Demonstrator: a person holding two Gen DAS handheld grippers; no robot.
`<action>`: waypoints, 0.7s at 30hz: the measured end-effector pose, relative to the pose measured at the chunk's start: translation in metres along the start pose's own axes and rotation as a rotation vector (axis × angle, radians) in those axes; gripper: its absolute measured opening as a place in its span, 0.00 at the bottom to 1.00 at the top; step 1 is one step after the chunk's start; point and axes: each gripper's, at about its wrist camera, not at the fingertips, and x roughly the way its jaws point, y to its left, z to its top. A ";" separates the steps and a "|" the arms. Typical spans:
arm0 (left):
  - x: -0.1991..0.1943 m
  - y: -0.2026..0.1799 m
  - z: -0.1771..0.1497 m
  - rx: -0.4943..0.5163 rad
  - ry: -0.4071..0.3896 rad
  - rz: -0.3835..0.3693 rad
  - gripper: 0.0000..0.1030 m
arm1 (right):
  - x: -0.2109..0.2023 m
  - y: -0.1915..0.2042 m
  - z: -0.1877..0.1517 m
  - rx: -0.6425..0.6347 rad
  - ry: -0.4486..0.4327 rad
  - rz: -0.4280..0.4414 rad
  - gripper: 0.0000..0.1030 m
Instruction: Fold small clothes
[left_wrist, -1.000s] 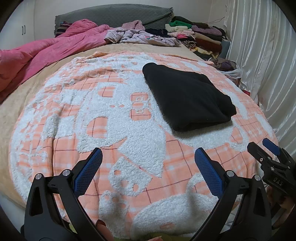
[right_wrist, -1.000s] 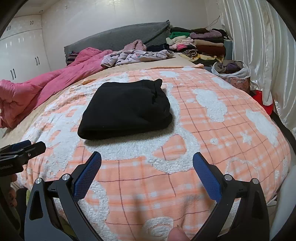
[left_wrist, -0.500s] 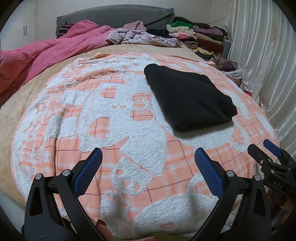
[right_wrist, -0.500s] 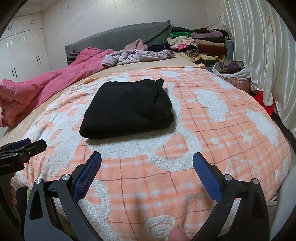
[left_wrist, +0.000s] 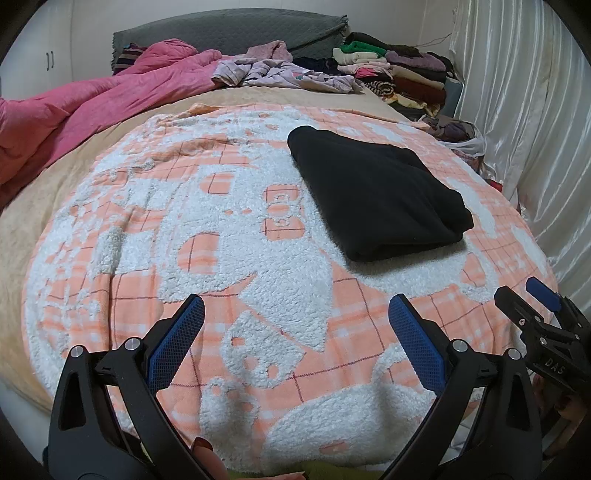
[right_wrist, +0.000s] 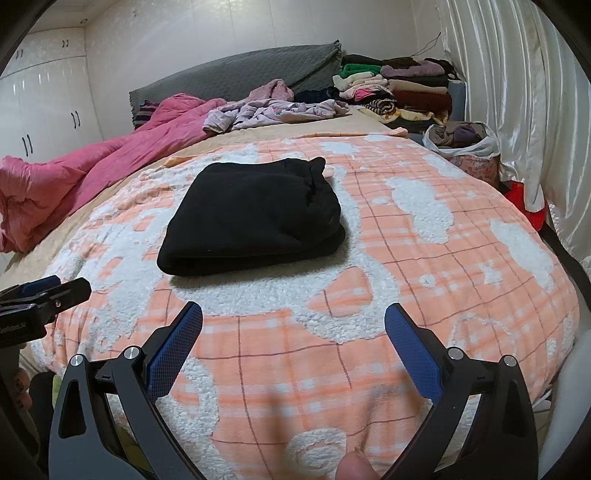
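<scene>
A black garment (left_wrist: 373, 195) lies folded into a thick rectangle on the orange and white fleece blanket (left_wrist: 221, 236); it also shows in the right wrist view (right_wrist: 255, 218). My left gripper (left_wrist: 295, 325) is open and empty, above the blanket's near edge, well short of the garment. My right gripper (right_wrist: 293, 332) is open and empty, also near the front edge, with the garment ahead of it. The right gripper shows at the right edge of the left wrist view (left_wrist: 539, 306). The left gripper shows at the left edge of the right wrist view (right_wrist: 44, 291).
A pink quilt (left_wrist: 92, 103) lies bunched at the back left. Loose pale clothes (left_wrist: 284, 74) and a stack of folded clothes (left_wrist: 399, 74) sit at the head of the bed. A bag of clothes (right_wrist: 465, 147) and curtains (right_wrist: 517, 92) are on the right.
Both grippers have drawn back and risen slightly, so the folded garment sits a little farther off. The jaws stay open and the garment has not moved.
</scene>
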 end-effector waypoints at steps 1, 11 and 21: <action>0.000 0.000 0.000 0.000 0.000 0.000 0.91 | 0.000 0.000 0.000 0.002 0.001 0.003 0.96; -0.002 -0.001 0.000 0.001 -0.006 -0.004 0.91 | -0.001 -0.002 -0.001 0.003 -0.004 -0.005 0.96; -0.001 0.000 -0.002 0.000 0.011 0.003 0.91 | -0.001 -0.006 -0.001 0.001 -0.010 -0.025 0.96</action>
